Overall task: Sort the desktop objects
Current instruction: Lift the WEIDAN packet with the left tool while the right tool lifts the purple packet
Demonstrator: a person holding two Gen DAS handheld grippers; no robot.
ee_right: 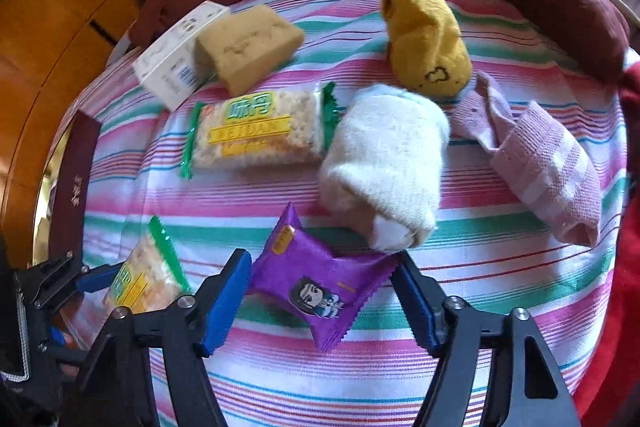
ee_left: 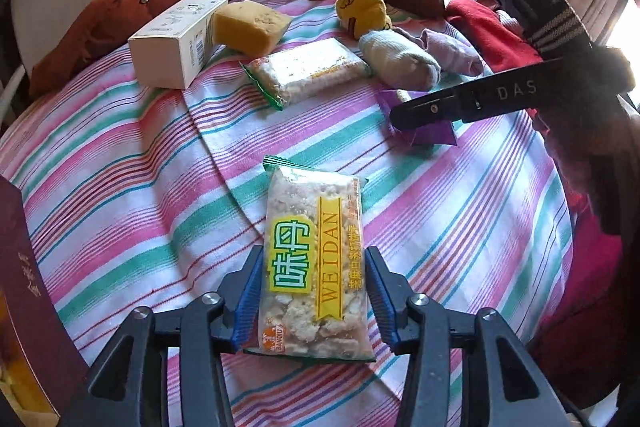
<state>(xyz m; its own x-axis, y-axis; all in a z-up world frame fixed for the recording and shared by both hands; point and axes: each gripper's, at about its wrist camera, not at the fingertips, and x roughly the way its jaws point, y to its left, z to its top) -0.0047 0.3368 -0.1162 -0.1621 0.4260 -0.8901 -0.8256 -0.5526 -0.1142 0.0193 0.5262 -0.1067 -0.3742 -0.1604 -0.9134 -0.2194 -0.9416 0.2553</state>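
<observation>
While the left gripper (ee_left: 314, 297) clamps a rice-cracker packet (ee_left: 314, 263), the right gripper's (ee_right: 320, 291) parted jaws straddle a purple snack packet (ee_right: 316, 291) on the striped cloth (ee_right: 500, 291).

Black gripper (ee_left: 312, 299) frames, blue fingers (ee_left: 250, 291), silver screws.

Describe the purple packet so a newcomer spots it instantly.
On the striped cloth, look just in front of the rolled white sock. The purple packet lies between the right gripper's fingers; it alone is purple, with a cartoon figure.
</observation>
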